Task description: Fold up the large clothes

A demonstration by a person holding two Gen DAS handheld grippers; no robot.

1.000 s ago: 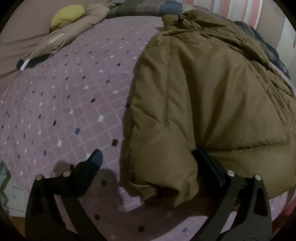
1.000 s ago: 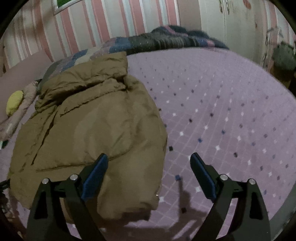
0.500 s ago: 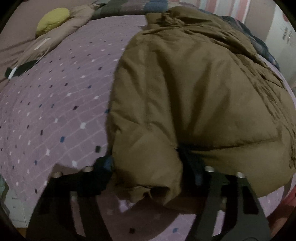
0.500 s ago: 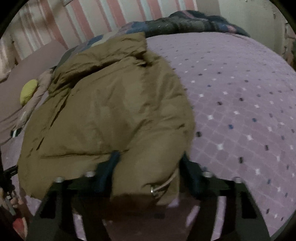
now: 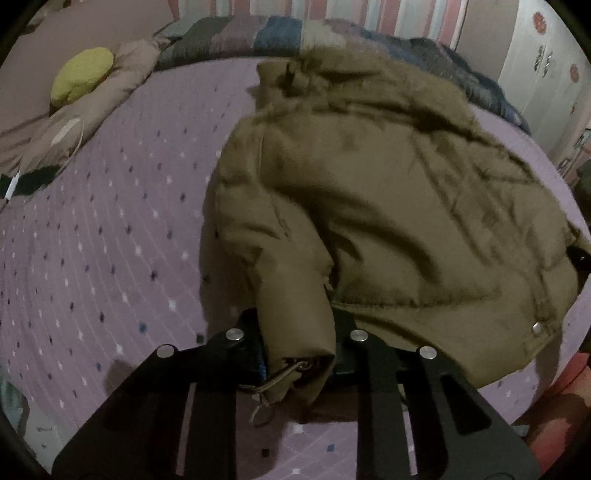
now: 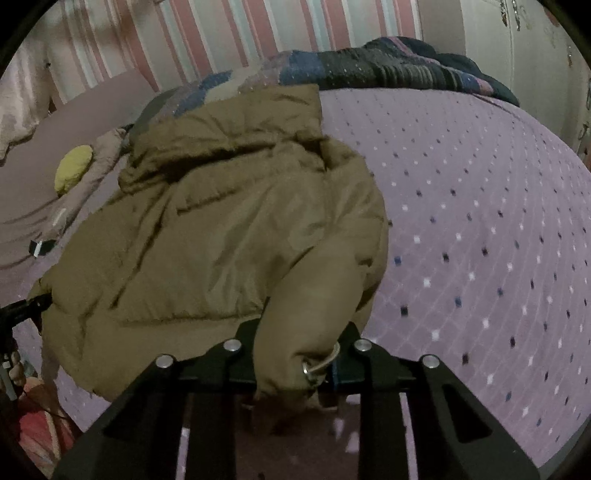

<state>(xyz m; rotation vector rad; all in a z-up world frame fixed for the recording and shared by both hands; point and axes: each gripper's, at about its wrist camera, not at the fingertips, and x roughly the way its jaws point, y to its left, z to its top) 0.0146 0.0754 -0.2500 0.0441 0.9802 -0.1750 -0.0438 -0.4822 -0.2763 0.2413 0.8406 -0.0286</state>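
A bed fills the room, spread with a lilac bedcover point(image 5: 110, 236) dotted in white and dark diamonds, its near edge running just under both grippers. Nearest of all, the left gripper point(image 5: 295, 343) has its two black fingers closed tight on a bunched corner of the brown puffer jacket point(image 5: 388, 206), near the hem on the jacket's left side; a drawstring loop point(image 5: 280, 376) hangs out of the pinched fold, lifted slightly off the cover. The right gripper point(image 6: 299, 350) is likewise clamped on the opposite hem corner of the jacket point(image 6: 229, 236), where a cord with a metal ring point(image 6: 308, 367) pokes out between the fingers. The finger pads themselves are buried in fabric and hard to see. Between the two grips the jacket lies on the bed, padded body stretching away from the fingers with its hood or collar at the far end. A snap button point(image 5: 536, 326) shows on its lower edge in the left view. Farther off, a yellow cushion point(image 5: 81, 74) rests on a beige pillow point(image 5: 110, 96) by the headboard side, and a dark patchwork blanket point(image 6: 388, 70) is heaped along the far edge under pink-striped wallpaper point(image 6: 229, 33). The views are blurred, so seams and stitching stay indistinct.
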